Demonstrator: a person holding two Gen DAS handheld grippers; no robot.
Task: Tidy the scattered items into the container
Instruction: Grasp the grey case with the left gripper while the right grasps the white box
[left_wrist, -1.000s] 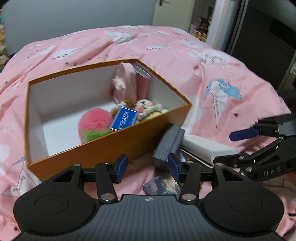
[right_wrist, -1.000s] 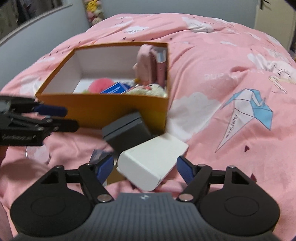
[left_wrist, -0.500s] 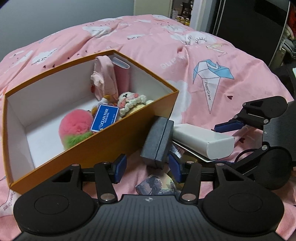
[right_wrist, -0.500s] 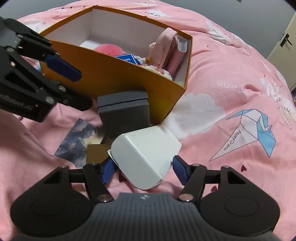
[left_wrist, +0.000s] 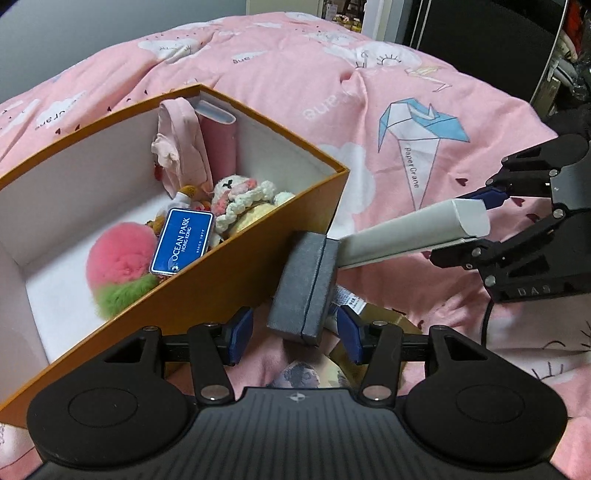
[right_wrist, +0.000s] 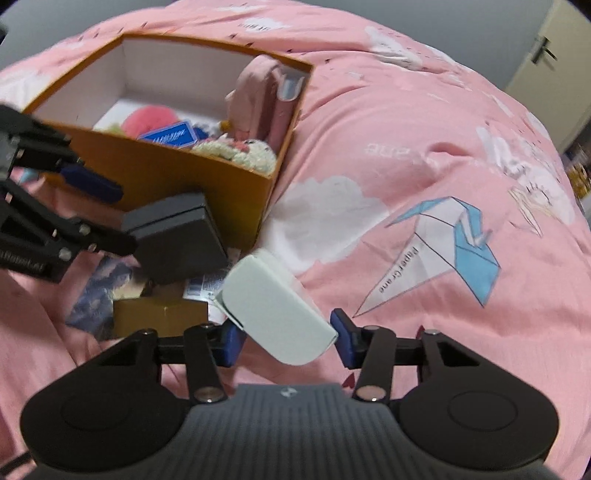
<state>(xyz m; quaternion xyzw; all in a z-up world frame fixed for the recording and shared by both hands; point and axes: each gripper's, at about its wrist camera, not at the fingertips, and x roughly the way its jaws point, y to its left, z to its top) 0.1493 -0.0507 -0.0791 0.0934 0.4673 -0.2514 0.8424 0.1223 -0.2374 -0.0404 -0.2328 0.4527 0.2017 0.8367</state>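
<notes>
An orange box (left_wrist: 236, 273) with a white inside sits on the pink quilt and holds a pink-green pompom (left_wrist: 118, 266), a blue Ocean Park tag (left_wrist: 183, 242), a crochet toy and a pink pouch. A dark grey case (left_wrist: 304, 284) leans on the box's near wall, between the fingers of my open left gripper (left_wrist: 293, 334). My right gripper (right_wrist: 286, 338) is shut on a white box (right_wrist: 275, 312) and holds it lifted off the quilt; the white box also shows in the left wrist view (left_wrist: 413, 230). The orange box also shows in the right wrist view (right_wrist: 192, 177).
A photo card (right_wrist: 98, 295), a brown card box (right_wrist: 159, 314) and a printed slip lie on the quilt under the grey case (right_wrist: 177, 230). The quilt (right_wrist: 424, 166) stretches right with a paper crane print. A door stands at the far right.
My right gripper has closed on the white box and raised it off the quilt. My left gripper has moved closer, bracketing the grey case.
</notes>
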